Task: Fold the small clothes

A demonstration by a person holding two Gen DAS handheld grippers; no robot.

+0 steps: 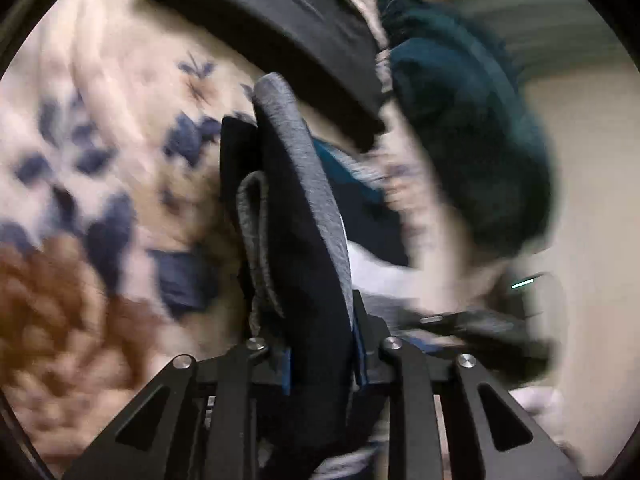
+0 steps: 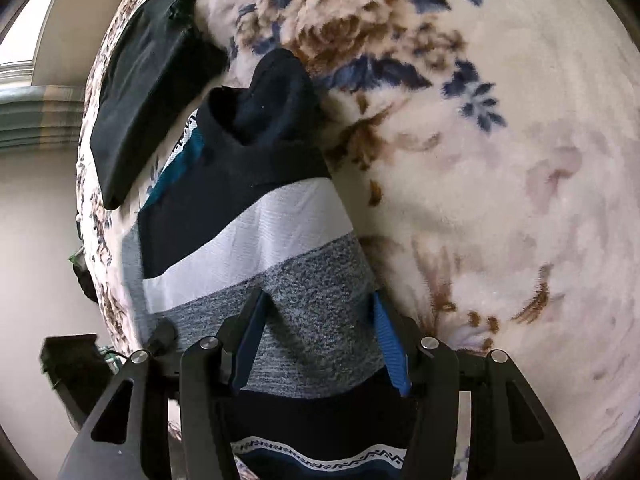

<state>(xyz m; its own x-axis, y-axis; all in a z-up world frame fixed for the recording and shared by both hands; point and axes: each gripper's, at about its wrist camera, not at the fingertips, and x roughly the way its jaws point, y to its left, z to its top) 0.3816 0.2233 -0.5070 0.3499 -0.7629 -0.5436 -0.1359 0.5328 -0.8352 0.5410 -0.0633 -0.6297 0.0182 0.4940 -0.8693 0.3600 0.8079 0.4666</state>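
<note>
Left wrist view, motion-blurred: the left gripper point(image 1: 316, 248) is clamped on a bunched fold of a dark garment with a heathered grey edge point(image 1: 308, 168), which rises between the fingers toward twelve o'clock. A folded black garment point(image 1: 280, 40) lies beyond it at about twelve, on a floral blanket point(image 1: 100, 120).

Right wrist view: the right gripper point(image 2: 316, 312) stands released, its blue-padded fingers point(image 2: 386, 332) spread to either side of a striped sweater point(image 2: 256, 220) and not pressing on it. The sweater lies flat on the blanket, its long axis running from the gripper at six o'clock up to the dark collar end at about eleven; bands of grey, white and navy cross that axis. The same folded black garment sits at ten o'clock, just beside the sweater's far end and not clearly touching it.

Whether the cloth in the left gripper belongs to this same sweater cannot be told for certain, though the grey matches. By judgement, the right gripper is the nearer to the flat hem, and the next fold would carry that hem along the long axis toward eleven.
</note>
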